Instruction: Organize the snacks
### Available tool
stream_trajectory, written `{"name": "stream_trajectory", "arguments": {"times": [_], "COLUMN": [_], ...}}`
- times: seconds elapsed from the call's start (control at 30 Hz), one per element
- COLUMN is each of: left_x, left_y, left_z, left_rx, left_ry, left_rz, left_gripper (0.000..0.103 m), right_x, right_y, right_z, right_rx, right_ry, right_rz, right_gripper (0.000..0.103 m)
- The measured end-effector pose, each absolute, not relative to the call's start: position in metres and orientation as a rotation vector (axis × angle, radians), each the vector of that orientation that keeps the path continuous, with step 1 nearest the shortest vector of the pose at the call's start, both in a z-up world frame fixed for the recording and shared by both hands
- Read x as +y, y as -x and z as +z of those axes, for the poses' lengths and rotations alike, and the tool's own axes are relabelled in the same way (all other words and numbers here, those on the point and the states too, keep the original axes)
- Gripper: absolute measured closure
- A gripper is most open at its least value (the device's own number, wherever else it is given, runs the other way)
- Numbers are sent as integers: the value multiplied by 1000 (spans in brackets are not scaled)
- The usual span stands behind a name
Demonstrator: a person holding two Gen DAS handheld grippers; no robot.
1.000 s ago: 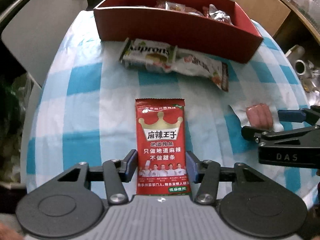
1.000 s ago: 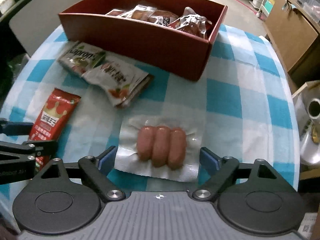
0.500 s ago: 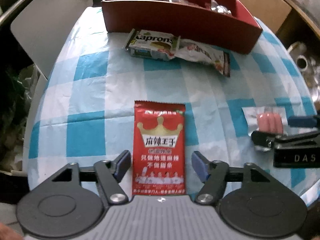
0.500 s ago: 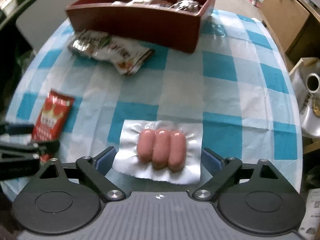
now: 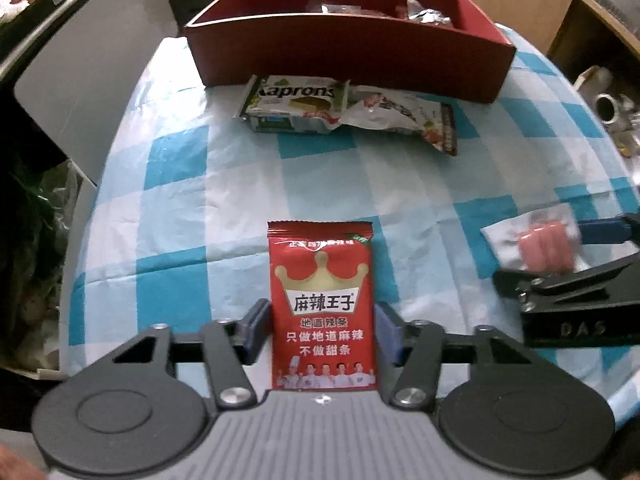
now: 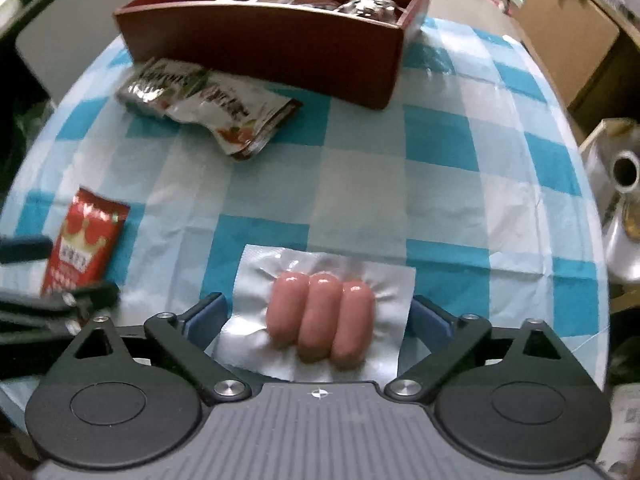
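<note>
Table: spicy-strip packet lies between the left gripper fingers. Sausage pack lies between the right gripper fingers, to the packet's right. Ahead, wafer pack with a pouch overlapping its right end. Behind both, box holding wrapped snacks.

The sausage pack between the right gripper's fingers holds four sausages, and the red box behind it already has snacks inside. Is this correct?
Not quite: the right wrist view shows three sausages in the sausage pack, not four. It lies between the right gripper's fingers, and the red box already has snacks inside.
</note>
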State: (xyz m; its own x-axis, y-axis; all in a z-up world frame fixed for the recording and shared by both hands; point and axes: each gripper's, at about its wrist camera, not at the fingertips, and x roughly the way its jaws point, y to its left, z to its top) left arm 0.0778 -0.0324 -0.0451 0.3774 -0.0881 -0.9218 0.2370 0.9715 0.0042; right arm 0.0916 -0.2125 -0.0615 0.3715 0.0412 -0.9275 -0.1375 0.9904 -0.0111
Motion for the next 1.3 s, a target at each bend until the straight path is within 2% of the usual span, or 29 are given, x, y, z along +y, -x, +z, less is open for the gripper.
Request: {"name": "stream_trajectory", "arguments": {"times": [0.2,0.37,1.3], "left_x": [-22,-21,-28], "left_y": [-83,-84,-86], "left_z": [-36,-21,12], "left_rx": [1195,1158,1015], "left_ry": [-47,-33,-47], "left_rz": [-220,-207,-202], "left_gripper": [61,61,61], "right_x": [-215,-219,-228], "right_y": [-86,-85,-89], "right_z": [-48,-40,-14], "right_rx": [1153,1119,998], "right_ry": [51,6,-77], "right_rz": [128,129,146], "right_gripper": [15,17,17]}}
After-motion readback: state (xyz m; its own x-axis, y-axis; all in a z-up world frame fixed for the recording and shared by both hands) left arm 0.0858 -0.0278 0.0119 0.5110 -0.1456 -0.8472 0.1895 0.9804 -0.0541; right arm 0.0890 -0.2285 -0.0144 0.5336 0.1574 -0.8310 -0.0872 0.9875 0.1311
